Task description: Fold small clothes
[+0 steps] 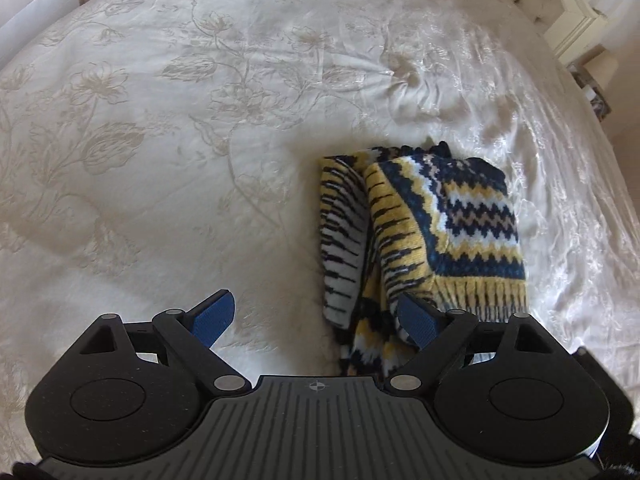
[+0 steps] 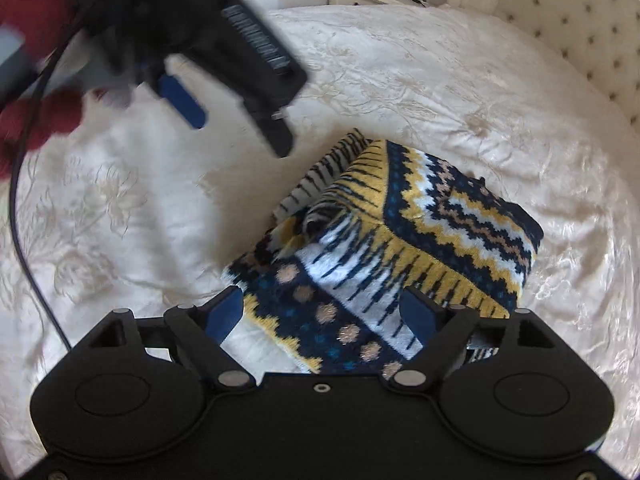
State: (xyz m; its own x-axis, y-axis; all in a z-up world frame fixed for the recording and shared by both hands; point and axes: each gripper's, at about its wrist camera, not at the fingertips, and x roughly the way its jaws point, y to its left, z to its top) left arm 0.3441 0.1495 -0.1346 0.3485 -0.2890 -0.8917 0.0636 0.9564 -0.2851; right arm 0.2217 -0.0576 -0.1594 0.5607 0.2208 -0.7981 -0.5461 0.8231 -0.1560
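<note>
I see right hand-held gripper point(image 2: 322, 316) released over sweater point(image 2: 400, 248) | left hand-held gripper point(image 1: 316, 320) released | folded sweater's long axis near-to-far | bed point(image 1: 160, 120) bare around

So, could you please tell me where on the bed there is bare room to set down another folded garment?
The bedspread is bare left of the folded knit sweater, out to the bed's left edge, and beyond it toward the tufted headboard. A narrower strip lies right of the sweater. It is crowded just at the sweater, where the left gripper and right gripper both hover, open.
</note>
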